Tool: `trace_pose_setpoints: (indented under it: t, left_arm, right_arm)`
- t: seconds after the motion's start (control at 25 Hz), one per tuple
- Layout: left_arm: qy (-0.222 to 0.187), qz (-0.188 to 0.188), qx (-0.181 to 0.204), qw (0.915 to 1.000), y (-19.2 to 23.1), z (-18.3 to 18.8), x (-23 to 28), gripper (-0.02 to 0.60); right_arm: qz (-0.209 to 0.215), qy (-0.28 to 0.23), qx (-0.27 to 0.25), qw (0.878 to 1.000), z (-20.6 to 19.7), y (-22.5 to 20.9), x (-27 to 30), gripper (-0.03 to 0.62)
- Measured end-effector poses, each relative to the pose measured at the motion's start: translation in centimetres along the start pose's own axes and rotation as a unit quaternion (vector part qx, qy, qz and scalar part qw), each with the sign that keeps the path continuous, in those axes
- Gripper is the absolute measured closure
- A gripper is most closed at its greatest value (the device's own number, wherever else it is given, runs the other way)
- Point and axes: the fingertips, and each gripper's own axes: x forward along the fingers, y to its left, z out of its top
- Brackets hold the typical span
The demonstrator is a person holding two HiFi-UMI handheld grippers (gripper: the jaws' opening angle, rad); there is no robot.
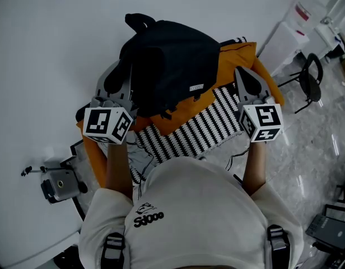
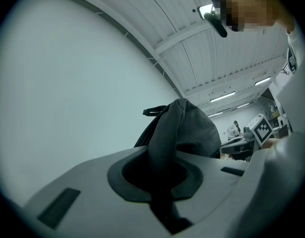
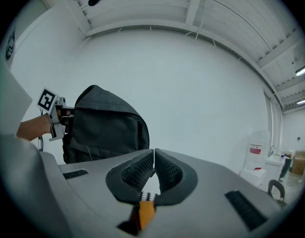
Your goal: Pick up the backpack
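Observation:
The black backpack [image 1: 172,60] hangs lifted above an orange cloth [image 1: 239,60] and a black-and-white striped mat [image 1: 206,128]. My left gripper [image 1: 121,76] is at the backpack's left side, shut on a fold of its dark fabric. In the left gripper view that fabric runs down between the jaws [image 2: 160,177], and the bag [image 2: 187,128] bulges just beyond them. My right gripper [image 1: 243,76] is to the right of the backpack, over the orange cloth and apart from the bag. Its jaws [image 3: 153,155] meet with nothing between them. The backpack [image 3: 105,128] shows to its left.
A white table [image 1: 49,49] lies under the cloths. A small camera on a stand [image 1: 57,185] sits at the lower left. A black chair [image 1: 309,77] and white containers [image 1: 295,21] stand on the floor to the right.

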Motion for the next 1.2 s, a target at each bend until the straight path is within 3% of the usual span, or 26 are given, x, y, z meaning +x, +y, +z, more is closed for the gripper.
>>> trace_pose_setpoints:
  t: [0.32, 1.2]
  left_arm:
    - [0.013, -0.015, -0.003, 0.9998, -0.9, -0.9, -0.3, 0.540]
    - [0.034, -0.029, -0.008, 0.9989, -2.5, -2.7, -1.4, 0.540]
  right_arm:
    - [-0.020, 0.002, -0.011, 1.000, 0.0, -0.2, -1.1, 0.559]
    - [-0.020, 0.043, -0.018, 0.999, -2.8, 0.9, -3.1, 0.560]
